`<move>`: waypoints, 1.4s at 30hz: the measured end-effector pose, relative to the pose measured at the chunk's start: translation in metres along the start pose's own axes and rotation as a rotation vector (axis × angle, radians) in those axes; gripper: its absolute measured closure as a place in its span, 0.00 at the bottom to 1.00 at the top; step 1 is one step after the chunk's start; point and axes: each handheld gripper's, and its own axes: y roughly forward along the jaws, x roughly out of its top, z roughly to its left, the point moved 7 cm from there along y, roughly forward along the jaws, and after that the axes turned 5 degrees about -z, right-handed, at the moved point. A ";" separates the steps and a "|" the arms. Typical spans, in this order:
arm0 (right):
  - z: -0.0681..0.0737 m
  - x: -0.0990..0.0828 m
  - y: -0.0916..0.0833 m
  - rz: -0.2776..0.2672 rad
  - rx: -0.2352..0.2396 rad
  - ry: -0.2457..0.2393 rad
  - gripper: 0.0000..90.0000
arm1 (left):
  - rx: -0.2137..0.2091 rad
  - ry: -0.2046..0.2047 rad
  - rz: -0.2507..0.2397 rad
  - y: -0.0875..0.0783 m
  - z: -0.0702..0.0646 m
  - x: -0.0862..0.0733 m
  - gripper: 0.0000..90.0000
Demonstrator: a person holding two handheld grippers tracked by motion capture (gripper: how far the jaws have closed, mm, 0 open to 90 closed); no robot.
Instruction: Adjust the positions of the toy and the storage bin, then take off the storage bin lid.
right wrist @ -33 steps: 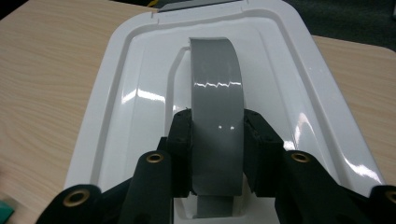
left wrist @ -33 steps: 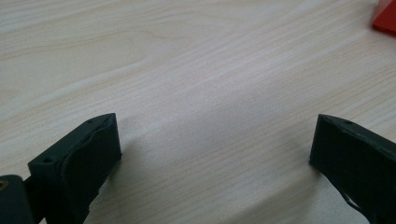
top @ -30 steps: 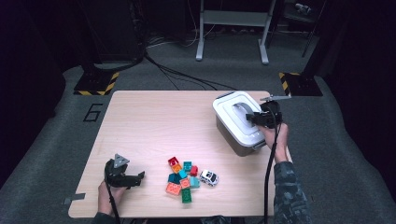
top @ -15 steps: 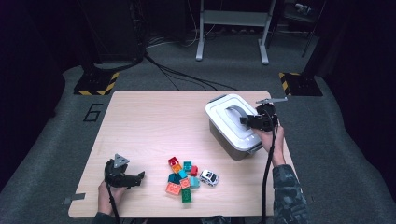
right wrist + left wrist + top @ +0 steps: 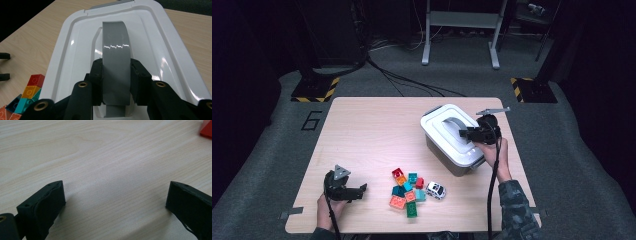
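A white storage box (image 5: 438,143) with a white lid (image 5: 155,40) and a grey handle (image 5: 116,50) stands on the right half of the wooden table (image 5: 372,130). My right gripper (image 5: 116,65) is shut on that grey handle (image 5: 453,122), one jaw on each side; in the high view my right gripper (image 5: 463,133) reaches the box from its right. My left gripper (image 5: 360,189) rests low at the table's front left, open, its jaws wide apart over bare wood (image 5: 116,195). A pile of coloured bricks (image 5: 406,190) lies between the two hands.
A small white toy car (image 5: 435,190) sits just right of the bricks. A red brick's corner (image 5: 207,130) shows far ahead of the left jaws. Several bricks (image 5: 30,90) lie left of the box. Dark floor, cables and stands surround the table.
The box has slid to the left, toward the table's middle, with my right gripper on its handle. The left gripper has stayed where it was.
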 end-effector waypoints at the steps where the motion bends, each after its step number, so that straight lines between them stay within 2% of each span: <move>1: 0.003 0.000 0.000 0.004 0.002 0.002 0.75 | 0.000 0.001 0.000 0.000 0.000 0.000 0.02; 7: 0.016 -0.002 0.003 0.009 0.016 -0.015 0.75 | 0.000 0.010 0.000 0.000 0.001 0.000 0.03; 11: 0.028 -0.003 0.007 0.016 0.035 -0.046 0.75 | 0.000 0.007 0.000 0.000 0.000 0.000 0.03; 14: 0.032 -0.004 0.008 0.028 0.045 -0.045 0.75 | -0.004 0.009 0.007 -0.001 0.001 0.000 0.03; 17: 0.035 -0.003 0.010 0.022 0.064 -0.067 0.75 | -0.003 0.009 0.007 -0.001 0.001 0.000 0.03; 25: 0.039 -0.001 0.015 0.046 0.114 -0.127 0.75 | -0.002 0.008 0.003 0.000 0.000 0.000 0.03; 32: 0.044 0.002 0.022 0.049 0.138 -0.155 0.75 | -0.001 0.007 -0.001 0.000 0.000 0.000 0.03; 42: 0.052 0.007 0.030 0.063 0.141 -0.185 0.75 | -0.002 0.010 0.002 0.000 0.001 0.000 0.03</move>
